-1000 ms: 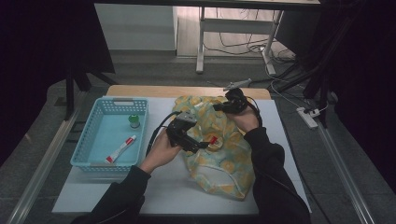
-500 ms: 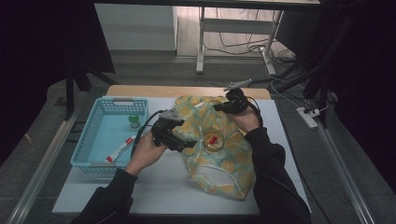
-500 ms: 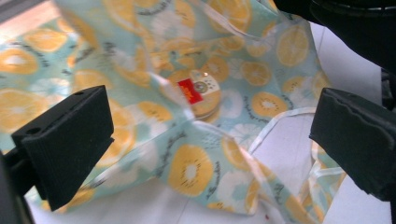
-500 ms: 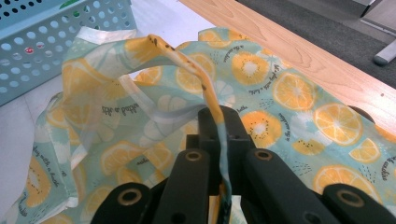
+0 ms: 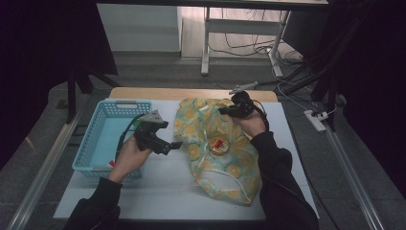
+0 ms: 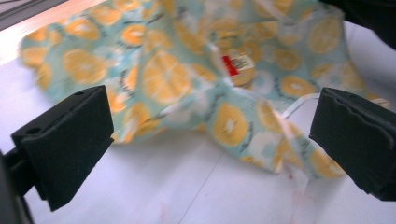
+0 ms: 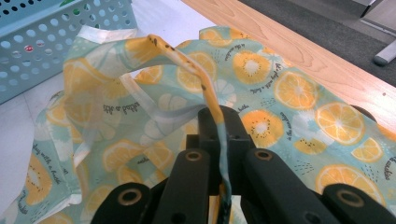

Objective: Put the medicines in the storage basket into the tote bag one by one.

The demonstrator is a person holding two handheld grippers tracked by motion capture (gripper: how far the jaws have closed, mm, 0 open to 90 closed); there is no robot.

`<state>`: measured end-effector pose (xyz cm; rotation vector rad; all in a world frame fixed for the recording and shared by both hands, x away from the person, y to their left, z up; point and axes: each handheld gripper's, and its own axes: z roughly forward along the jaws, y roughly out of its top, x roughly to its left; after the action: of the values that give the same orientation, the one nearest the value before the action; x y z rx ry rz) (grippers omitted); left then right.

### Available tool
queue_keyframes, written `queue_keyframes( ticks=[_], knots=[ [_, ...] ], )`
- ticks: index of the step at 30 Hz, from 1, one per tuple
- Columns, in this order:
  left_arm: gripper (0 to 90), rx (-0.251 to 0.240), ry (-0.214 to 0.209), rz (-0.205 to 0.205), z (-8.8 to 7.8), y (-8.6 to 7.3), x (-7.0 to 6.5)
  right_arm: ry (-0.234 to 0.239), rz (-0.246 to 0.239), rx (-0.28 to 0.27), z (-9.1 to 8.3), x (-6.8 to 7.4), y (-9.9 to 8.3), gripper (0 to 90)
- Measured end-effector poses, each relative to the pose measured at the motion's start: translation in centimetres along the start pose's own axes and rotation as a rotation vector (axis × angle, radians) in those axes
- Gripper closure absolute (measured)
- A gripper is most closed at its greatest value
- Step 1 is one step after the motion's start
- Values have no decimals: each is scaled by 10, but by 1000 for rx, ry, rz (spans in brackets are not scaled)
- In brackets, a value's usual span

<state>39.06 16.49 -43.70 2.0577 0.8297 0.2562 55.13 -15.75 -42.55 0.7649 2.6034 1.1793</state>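
Note:
A lemon-print cloth bag [image 5: 230, 167] lies crumpled on the white table [image 5: 158, 191]. A round tin with a red label [image 5: 219, 145] shows in the bag's opening. My right gripper [image 5: 227, 111] is at the bag's far edge, shut on the rim; in the right gripper view the rim of the bag [image 7: 280, 84] is pinched upright between the jaws of the right gripper [image 7: 217, 121]. My left gripper [image 5: 172, 143] hovers left of the bag, jaws wide open and pointing at it. The left gripper [image 6: 212, 140] faces the bag [image 6: 168, 74] and the tin [image 6: 238, 65], holding nothing.
A light blue perforated basket [image 5: 103, 129] stands on the left of the table, right behind my left hand; its wall [image 7: 56, 32] also appears in the right gripper view. A wooden strip [image 5: 191, 93] runs along the table's far edge. Cables and a desk frame lie on the floor beyond.
My left gripper has drawn back leftward off the bag toward the basket, with its jaws open. The right gripper has stayed put, holding the bag's rim.

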Motion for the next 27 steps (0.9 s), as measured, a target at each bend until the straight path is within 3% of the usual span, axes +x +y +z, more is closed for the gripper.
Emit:
queue_keyframes(
  ticks=[8, 14, 20, 27],
  knots=[
    [0, 34, 98, -25, -25, -17, 15, 4, -1, -7, -1, 1, 1, 900],
    [0, 55, 170, -93, -46, -30, 31, 4, -2, -6, 0, 2, 1, 900],
    [0, 85, 245, -113, -61, -45, 45, 4, -4, -5, 0, 2, 1, 900],
    [0, 144, 273, -152, -64, -65, 66, 4, -6, 0, 0, 2, 1, 900]
  ],
)
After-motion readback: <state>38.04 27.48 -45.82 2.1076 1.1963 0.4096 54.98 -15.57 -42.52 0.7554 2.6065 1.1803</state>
